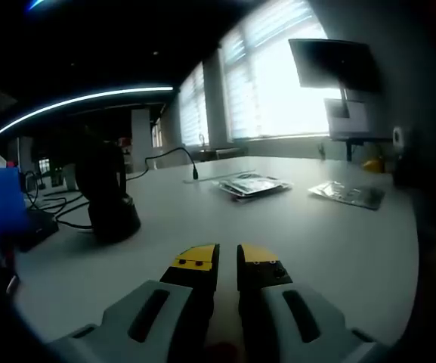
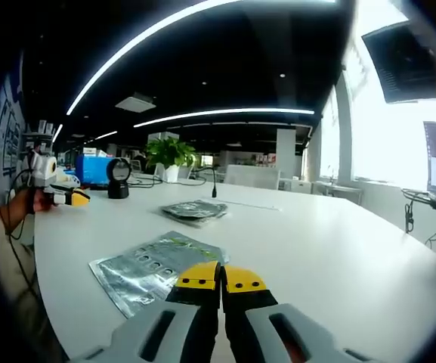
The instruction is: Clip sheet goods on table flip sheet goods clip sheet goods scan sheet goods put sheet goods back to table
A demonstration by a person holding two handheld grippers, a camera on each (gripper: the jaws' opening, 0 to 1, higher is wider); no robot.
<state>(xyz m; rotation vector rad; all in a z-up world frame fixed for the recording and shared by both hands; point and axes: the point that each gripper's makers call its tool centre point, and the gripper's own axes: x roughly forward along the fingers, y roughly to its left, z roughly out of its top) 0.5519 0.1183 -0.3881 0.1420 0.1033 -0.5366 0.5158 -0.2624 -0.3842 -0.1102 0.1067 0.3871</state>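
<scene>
Bright windows [image 1: 278, 76] and ceiling light strips [image 2: 225, 113] frame our white bench [image 1: 202, 227]. We see one silvery packet [image 2: 153, 268] lying flat just beside our right tongs [image 2: 221, 278], pressed together, more packets [image 1: 252, 184] farther off, and our left tongs [image 1: 227, 261] nearly closed, gripping nothing.
</scene>
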